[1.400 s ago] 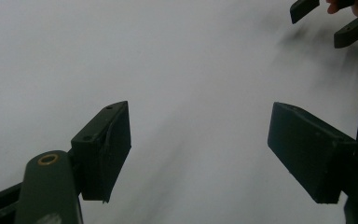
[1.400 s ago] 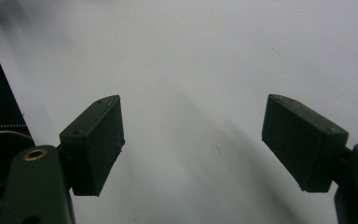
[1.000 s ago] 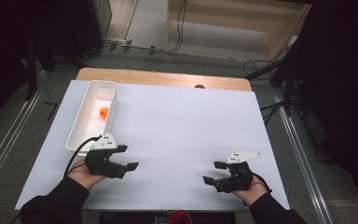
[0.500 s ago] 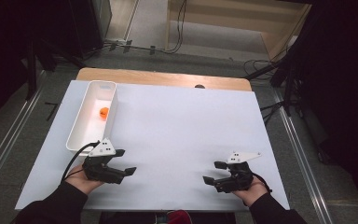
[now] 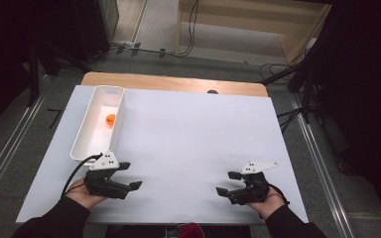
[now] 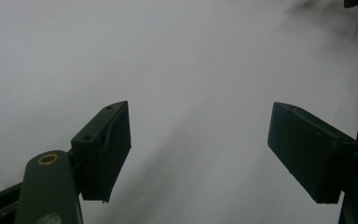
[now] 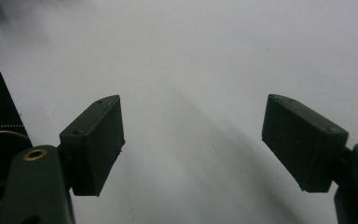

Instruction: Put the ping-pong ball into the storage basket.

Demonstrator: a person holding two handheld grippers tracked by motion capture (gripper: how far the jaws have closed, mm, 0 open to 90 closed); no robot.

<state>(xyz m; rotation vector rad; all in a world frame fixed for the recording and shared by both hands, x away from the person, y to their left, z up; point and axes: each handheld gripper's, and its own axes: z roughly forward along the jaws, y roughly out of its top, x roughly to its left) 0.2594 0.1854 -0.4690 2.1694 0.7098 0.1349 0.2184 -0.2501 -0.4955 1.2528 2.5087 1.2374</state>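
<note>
A white bin (image 5: 85, 134) at the counter's (image 5: 193, 129) left holds a small orange ball (image 5: 110, 119); just near of it my left tool (image 5: 129, 176) sits spread, empty — my right tool (image 5: 228, 183), well apart, also spread wide, empty

The right gripper (image 7: 193, 144) hangs over the bare white table (image 7: 205, 56), jaws spread wide, nothing between them; the table's edge runs at far left.
</note>
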